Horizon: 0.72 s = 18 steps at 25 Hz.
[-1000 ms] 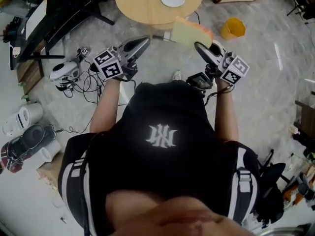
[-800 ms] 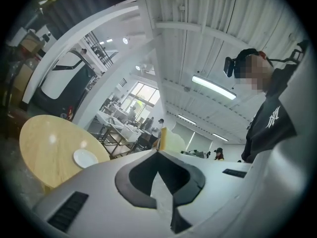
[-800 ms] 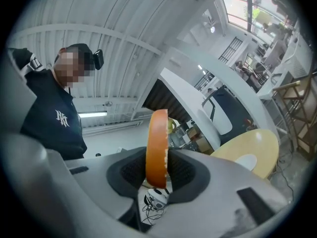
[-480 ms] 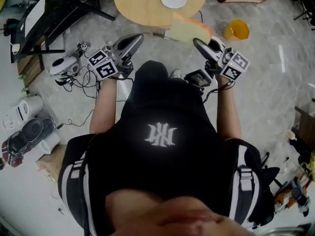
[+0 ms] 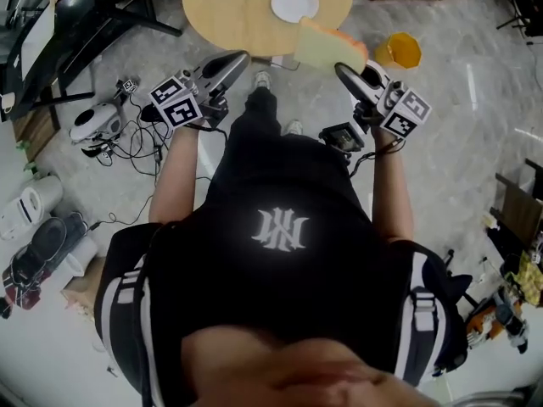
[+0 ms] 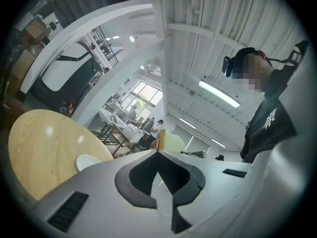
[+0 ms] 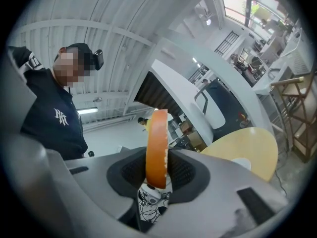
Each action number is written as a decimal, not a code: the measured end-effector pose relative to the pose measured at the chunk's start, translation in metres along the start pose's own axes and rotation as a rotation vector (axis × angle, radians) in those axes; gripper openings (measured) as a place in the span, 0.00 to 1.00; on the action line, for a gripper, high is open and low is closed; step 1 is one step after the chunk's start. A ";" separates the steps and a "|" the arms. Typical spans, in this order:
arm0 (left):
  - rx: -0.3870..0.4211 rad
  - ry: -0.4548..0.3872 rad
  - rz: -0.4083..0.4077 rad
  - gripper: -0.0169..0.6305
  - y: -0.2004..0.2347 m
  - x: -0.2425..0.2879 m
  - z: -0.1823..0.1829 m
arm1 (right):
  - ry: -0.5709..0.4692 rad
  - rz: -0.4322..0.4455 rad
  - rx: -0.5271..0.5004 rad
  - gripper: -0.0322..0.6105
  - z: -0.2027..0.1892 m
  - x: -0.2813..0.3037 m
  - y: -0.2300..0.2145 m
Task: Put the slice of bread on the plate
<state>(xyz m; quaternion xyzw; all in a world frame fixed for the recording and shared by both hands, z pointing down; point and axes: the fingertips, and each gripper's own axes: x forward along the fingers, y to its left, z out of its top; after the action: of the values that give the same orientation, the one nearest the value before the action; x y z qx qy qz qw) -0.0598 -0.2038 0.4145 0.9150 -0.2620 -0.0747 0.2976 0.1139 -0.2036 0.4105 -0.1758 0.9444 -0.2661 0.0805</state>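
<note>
Now the fingers of your right gripper [image 5: 341, 69] grasp the slice of bread [image 5: 327, 47]; the left gripper [image 5: 241, 57] is closed, empty. Next, reach far across the tabletop [image 5: 229, 11] to the plate [image 5: 294, 2].

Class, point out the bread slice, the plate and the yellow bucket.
bread slice [image 5: 325, 47], head view, pale flat face.
plate [image 5: 294, 2], head view, bare middle.
yellow bucket [image 5: 400, 50], head view, its middle.
</note>
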 end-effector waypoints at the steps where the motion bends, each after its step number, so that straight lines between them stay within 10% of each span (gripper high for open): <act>1: -0.009 -0.001 -0.010 0.03 0.010 0.003 0.004 | 0.011 -0.006 -0.006 0.20 0.003 0.006 -0.006; 18: -0.009 0.041 -0.123 0.03 0.143 0.058 0.089 | 0.051 -0.176 0.004 0.20 0.062 0.100 -0.113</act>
<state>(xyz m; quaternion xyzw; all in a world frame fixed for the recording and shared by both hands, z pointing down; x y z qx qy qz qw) -0.0990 -0.3775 0.4266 0.9294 -0.1989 -0.0752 0.3016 0.0692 -0.3601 0.4122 -0.2511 0.9265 -0.2783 0.0330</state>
